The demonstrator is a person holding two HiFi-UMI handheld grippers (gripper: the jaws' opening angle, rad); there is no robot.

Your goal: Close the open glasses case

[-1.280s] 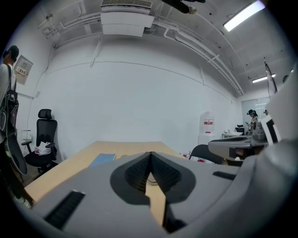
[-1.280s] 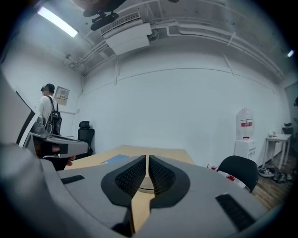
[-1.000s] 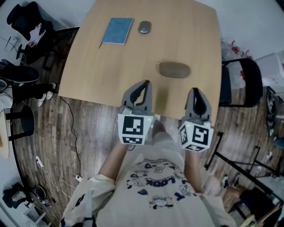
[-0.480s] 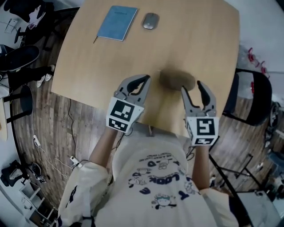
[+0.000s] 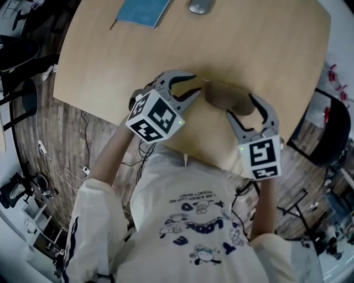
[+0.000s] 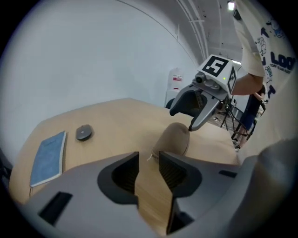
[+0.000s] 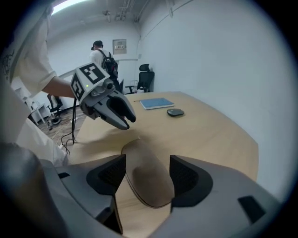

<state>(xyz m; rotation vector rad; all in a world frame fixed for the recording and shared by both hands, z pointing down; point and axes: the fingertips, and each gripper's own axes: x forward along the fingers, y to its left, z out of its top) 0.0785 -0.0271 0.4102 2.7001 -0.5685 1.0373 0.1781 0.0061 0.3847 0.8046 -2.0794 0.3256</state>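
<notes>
Lowered to glasses case (image 5: 221, 93), left tool (image 5: 192, 85) and right tool (image 5: 241, 106) have just opened, gripping nothing; I read "LOOK" on shirt (image 5: 188, 243).

You've got a smooth, matt pale-wood table (image 5: 249, 44), a matt brown glasses case (image 5: 224, 95), and a grainy grey plank floor (image 5: 61, 138) at left.

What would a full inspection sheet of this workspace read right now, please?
Surface: light wooden table.
Job's things: brown glasses case lying flat near the front edge; open or closed, cannot tell.
Clutter: blue notebook and grey mouse at the far side.
Grippers: left gripper open, empty, beside the case; right gripper open, case between its jaws, not pressed; both pairs of jaws have just been opening.
Cables: cable on the floor, left of the table.
Surroundings: plank floor, black chair, person with backpack standing far off.
</notes>
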